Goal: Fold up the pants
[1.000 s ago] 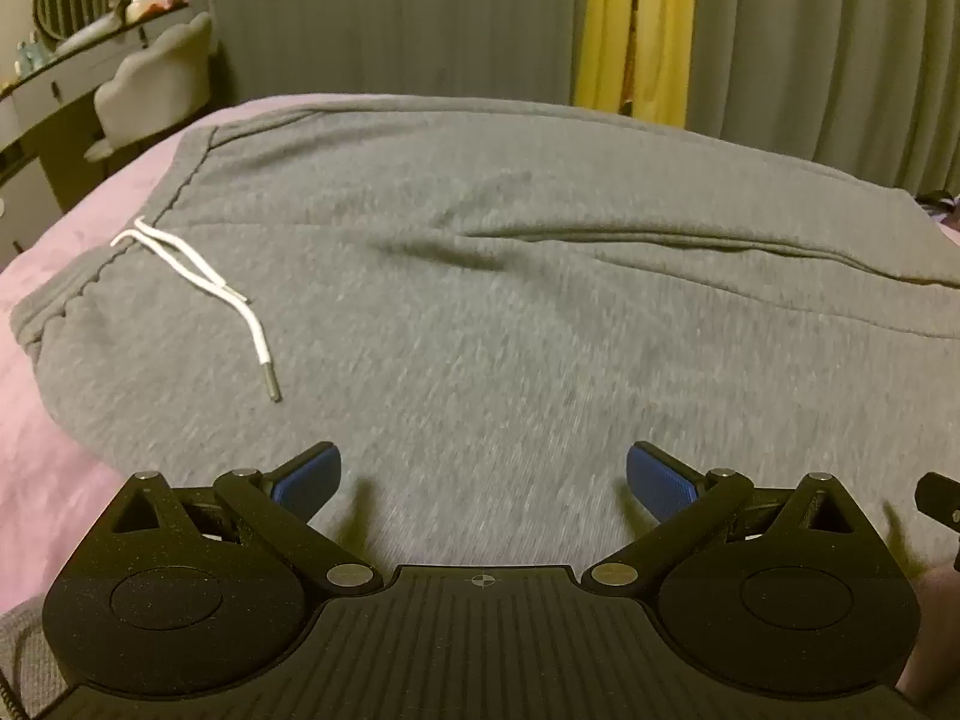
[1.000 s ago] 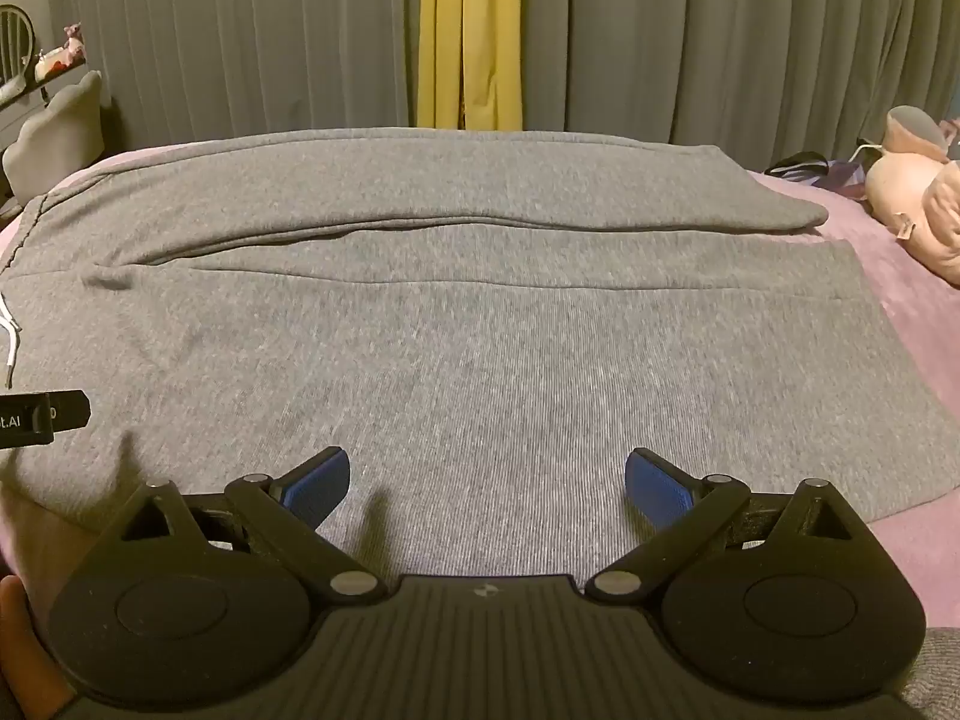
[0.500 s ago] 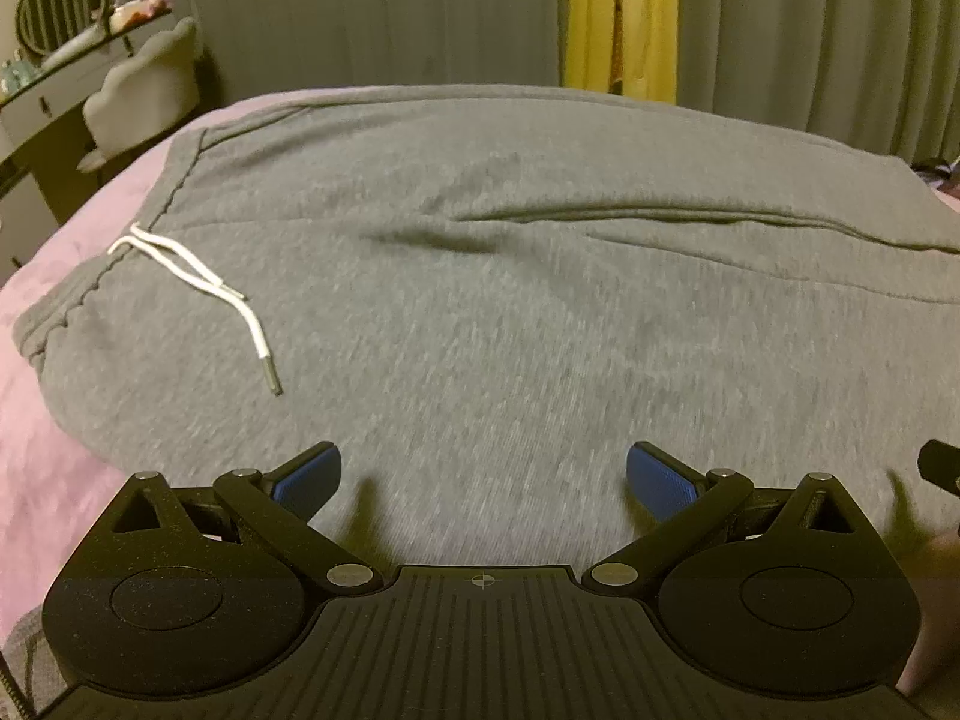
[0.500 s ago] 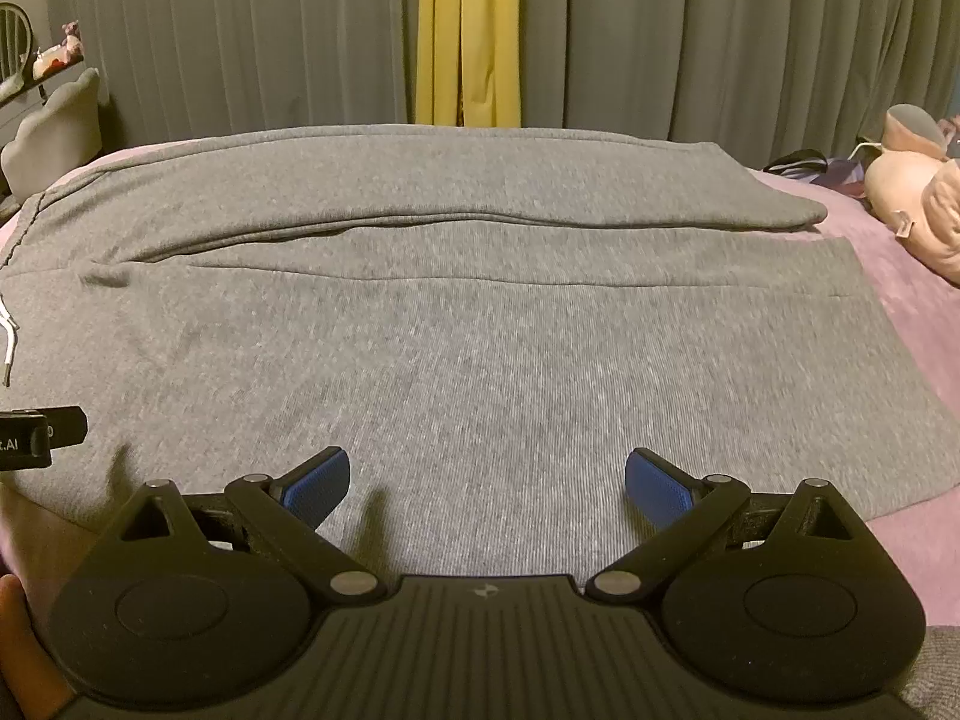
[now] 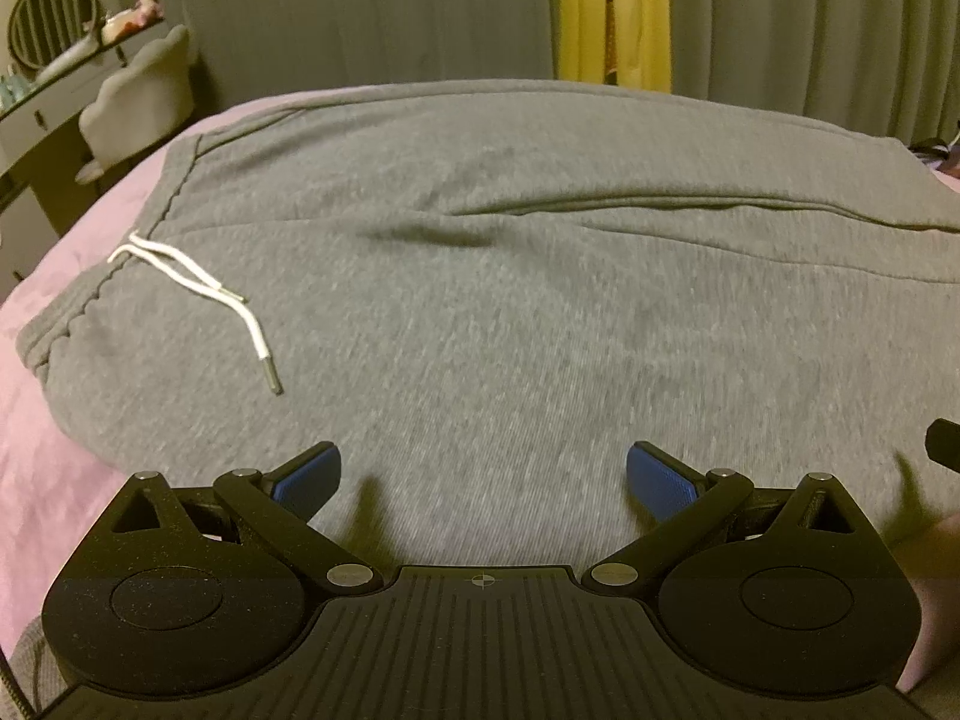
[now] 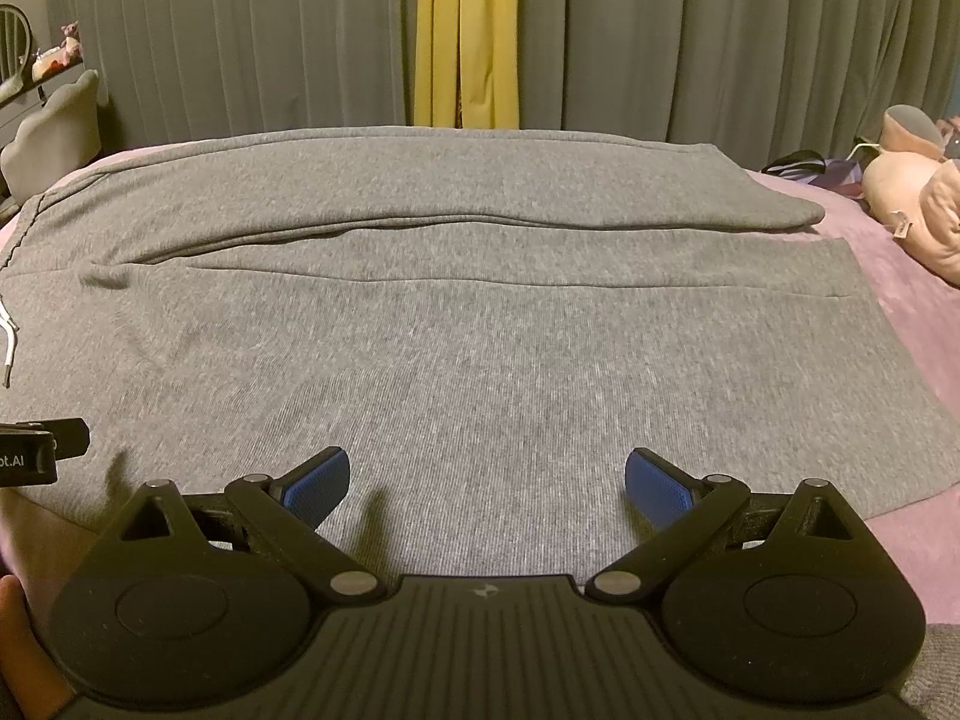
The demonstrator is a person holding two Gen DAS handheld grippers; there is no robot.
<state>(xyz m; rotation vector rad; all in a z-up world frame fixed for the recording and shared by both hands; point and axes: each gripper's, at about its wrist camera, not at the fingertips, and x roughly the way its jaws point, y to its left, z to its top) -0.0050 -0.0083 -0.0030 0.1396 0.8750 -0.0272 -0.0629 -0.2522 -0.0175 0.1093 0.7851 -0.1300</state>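
Both tools edge closer over the pants; left tool and right tool spread, empty. We judge pre-grasp: next, pinch the near edge.

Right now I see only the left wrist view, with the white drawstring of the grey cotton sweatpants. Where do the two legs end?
Observer: In the right wrist view, both legs of the grey cotton sweatpants end on the right side, on the pink bed cover.
Operator: Does the right gripper hold cloth?
Observer: No. The right gripper is open over the near leg.
Operator: Is anything beside the hems?
Observer: A pink plush toy lies on the cover beyond them, apart from the cloth.
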